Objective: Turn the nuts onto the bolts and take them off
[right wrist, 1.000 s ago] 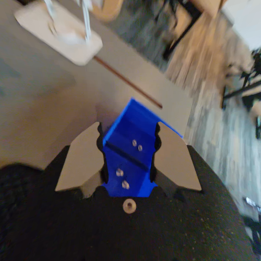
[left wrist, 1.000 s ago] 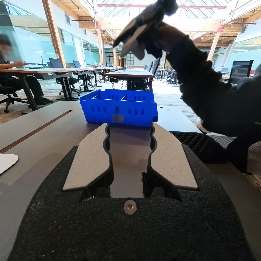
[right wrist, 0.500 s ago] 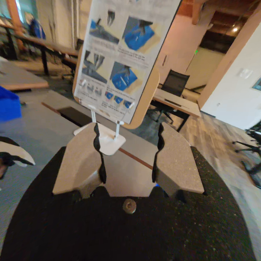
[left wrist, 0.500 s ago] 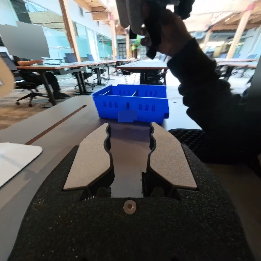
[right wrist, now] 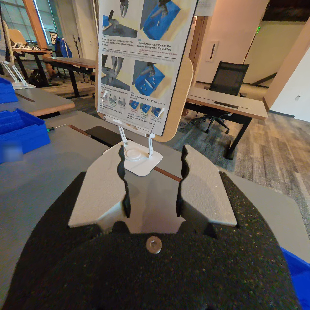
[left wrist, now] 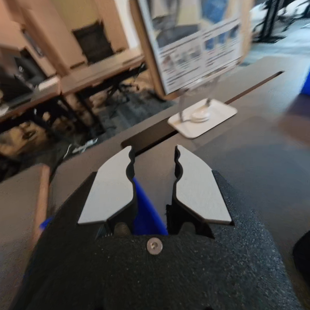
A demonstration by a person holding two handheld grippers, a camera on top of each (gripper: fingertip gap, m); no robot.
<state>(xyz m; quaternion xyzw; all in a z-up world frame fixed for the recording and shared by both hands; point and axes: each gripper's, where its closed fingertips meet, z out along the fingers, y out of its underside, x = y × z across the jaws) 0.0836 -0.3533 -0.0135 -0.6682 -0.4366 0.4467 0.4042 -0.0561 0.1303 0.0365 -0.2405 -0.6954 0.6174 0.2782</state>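
No nuts or bolts in sight; blue plastic bin (right wrist: 21,132) sits far left on grey table (right wrist: 42,184). Right gripper (right wrist: 152,177) and left gripper (left wrist: 153,174) both spread, empty. Imo first aim down into a bin w/ care, then pinch a bolt squarely.

I see a grey table (right wrist: 50,171) with a thin brown groove running across its top. A white stand base (right wrist: 144,163) sits on it, straddling that groove, carrying an instruction sheet on a wooden board (right wrist: 142,67). To the left a blue bin (right wrist: 25,132) rests on the table. In my left wrist view, a blue box (left wrist: 147,216) shows below.
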